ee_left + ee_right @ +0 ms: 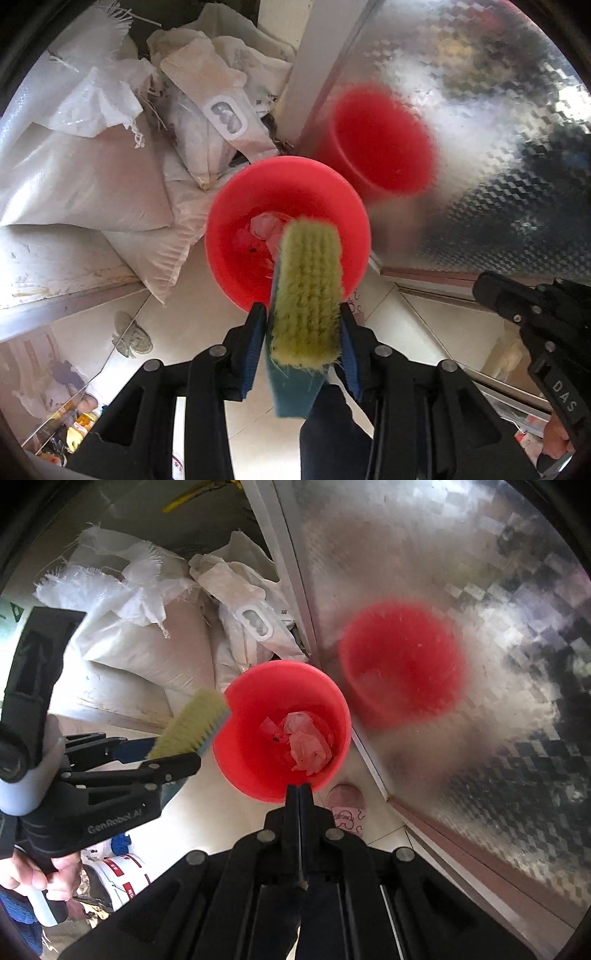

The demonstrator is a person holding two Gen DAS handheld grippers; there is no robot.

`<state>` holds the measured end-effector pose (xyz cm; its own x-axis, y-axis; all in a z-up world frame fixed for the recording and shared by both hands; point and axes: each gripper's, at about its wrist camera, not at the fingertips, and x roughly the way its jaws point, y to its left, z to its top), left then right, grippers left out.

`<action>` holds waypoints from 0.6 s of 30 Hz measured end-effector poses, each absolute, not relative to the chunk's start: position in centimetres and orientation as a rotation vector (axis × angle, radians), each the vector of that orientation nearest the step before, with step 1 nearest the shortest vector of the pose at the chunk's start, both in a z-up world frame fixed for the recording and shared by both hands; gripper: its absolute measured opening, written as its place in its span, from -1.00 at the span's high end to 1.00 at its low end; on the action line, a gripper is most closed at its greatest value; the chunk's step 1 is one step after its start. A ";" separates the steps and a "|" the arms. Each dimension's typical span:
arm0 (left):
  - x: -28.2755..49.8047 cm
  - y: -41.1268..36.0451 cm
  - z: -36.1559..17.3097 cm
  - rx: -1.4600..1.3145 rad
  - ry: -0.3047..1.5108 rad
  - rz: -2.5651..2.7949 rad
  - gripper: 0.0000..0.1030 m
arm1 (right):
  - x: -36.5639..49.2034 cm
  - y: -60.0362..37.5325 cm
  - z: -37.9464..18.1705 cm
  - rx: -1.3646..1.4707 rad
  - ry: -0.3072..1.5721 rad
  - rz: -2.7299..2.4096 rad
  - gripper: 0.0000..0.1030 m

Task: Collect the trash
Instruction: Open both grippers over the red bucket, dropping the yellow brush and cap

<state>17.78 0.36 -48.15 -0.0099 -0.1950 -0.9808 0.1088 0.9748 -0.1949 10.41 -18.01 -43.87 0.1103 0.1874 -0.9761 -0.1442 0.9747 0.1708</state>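
bucket: red | brush: yellow-green bristles, teal back | sacks: white

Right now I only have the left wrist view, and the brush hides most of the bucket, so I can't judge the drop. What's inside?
Observer: The right wrist view shows crumpled pink paper on the bottom of the red bucket.
Operator: Is the right gripper holding anything?
Observer: No. The right gripper is shut and empty, tips at the bucket's near rim.
Operator: Where's my brush from that side?
Observer: The brush, clamped in the left gripper, lines up with the bucket's left rim, not its middle.
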 end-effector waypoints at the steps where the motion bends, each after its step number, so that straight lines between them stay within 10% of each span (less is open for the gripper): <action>1: 17.9 0.4 -48.2 -0.068 1.558 -0.232 0.25 | 10.5 -18.0 -43.9 0.038 1.440 0.243 1.00; 6: 18.1 0.8 -48.1 -0.059 1.534 -0.234 0.08 | 10.7 -17.9 -44.1 0.026 1.441 0.252 1.00; 11: 18.0 1.6 -47.0 -0.086 1.503 -0.231 -0.52 | 10.7 -17.4 -44.1 0.011 1.443 0.264 1.00; 18: 17.1 2.7 -44.4 -0.082 1.478 -0.206 -0.59 | 10.3 -16.2 -42.4 -0.014 1.434 0.293 1.00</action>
